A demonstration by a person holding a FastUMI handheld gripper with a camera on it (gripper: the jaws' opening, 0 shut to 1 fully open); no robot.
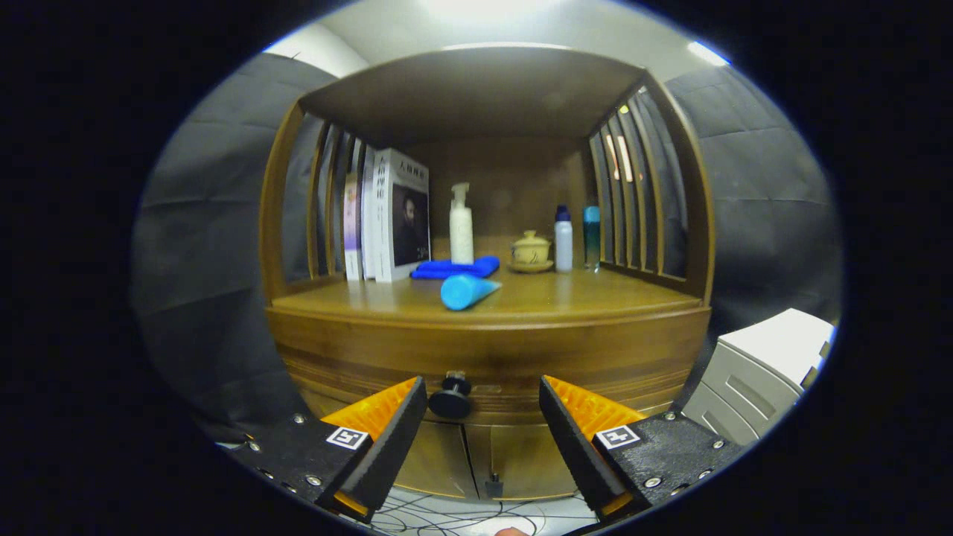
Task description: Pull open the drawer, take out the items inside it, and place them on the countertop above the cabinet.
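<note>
Wooden cabinet ahead, its table already carrying a blue tube. Gripper jaws are spread wide, empty, the drawer knob just ahead, nearer the left finger. Drawer looks closed (opening step, I judge); next: centre and clamp the knob.

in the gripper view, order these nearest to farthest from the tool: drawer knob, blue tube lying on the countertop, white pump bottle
1. Drawer knob: between the open tool's fingers, nearer the left one.
2. Blue tube: beyond the knob, lying near the countertop's front edge.
3. White pump bottle: farthest, upright near the back, behind the blue cloth.
</note>
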